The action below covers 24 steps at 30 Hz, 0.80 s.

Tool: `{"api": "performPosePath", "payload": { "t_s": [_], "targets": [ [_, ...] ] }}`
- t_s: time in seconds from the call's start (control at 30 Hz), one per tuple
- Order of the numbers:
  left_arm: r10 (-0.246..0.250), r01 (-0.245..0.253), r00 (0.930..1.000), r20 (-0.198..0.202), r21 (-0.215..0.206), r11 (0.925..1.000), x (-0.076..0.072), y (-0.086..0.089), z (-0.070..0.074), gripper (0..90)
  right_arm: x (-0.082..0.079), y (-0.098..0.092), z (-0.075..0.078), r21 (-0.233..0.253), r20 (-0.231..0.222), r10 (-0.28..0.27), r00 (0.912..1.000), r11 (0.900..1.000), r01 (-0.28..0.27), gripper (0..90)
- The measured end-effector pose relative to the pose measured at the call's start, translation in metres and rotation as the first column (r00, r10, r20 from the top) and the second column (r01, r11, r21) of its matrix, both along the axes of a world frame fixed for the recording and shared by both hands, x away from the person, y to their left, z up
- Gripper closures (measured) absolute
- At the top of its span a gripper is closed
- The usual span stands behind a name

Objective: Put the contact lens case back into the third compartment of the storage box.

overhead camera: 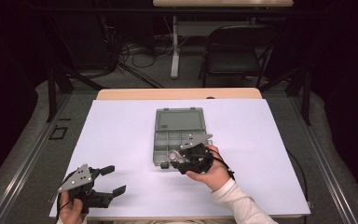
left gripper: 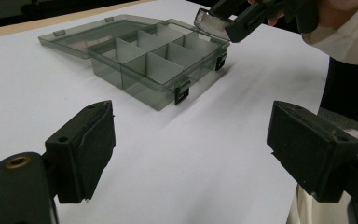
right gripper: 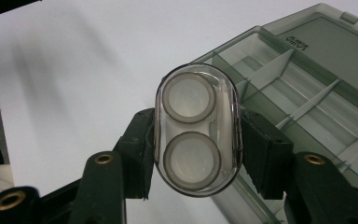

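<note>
Right gripper (right gripper: 193,140) is clamping a clear oval case (right gripper: 196,128), jaws pressing its two long sides; two round wells inside, stacked along the case's long axis, which is running straight out from the jaws. It is hovering over the near edge of the open grey divided box (overhead camera: 179,135), whose lid is lying flat on the far side. Box compartments are sitting just beyond and beside the case. Left gripper (overhead camera: 109,179) is idling wide open, empty, well apart at the table's near left.
</note>
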State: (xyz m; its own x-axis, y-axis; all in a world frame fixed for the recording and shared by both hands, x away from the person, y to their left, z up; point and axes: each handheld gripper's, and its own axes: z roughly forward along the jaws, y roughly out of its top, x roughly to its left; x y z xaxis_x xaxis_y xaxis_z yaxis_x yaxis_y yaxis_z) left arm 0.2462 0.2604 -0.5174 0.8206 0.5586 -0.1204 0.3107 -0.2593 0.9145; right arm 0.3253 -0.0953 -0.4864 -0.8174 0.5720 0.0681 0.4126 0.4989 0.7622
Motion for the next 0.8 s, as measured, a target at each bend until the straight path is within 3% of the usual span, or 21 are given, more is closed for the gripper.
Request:
{"api": "performPosePath", "payload": {
  "t_s": [0.33,0.8],
  "targets": [
    [-0.001,0.001,1.0000,-0.007,-0.009,1.0000,0.001,0.000,0.000,15.8,0.006,-0.019,0.003,0.025,0.021,-0.062,0.9979,0.998,0.061,48.7],
    [0.002,-0.002,1.0000,-0.005,-0.014,0.9999,0.001,0.001,0.000,15.7,0.016,-0.042,0.007,0.047,0.041,-0.148,0.9881,0.988,0.146,48.7]
  ]
}}
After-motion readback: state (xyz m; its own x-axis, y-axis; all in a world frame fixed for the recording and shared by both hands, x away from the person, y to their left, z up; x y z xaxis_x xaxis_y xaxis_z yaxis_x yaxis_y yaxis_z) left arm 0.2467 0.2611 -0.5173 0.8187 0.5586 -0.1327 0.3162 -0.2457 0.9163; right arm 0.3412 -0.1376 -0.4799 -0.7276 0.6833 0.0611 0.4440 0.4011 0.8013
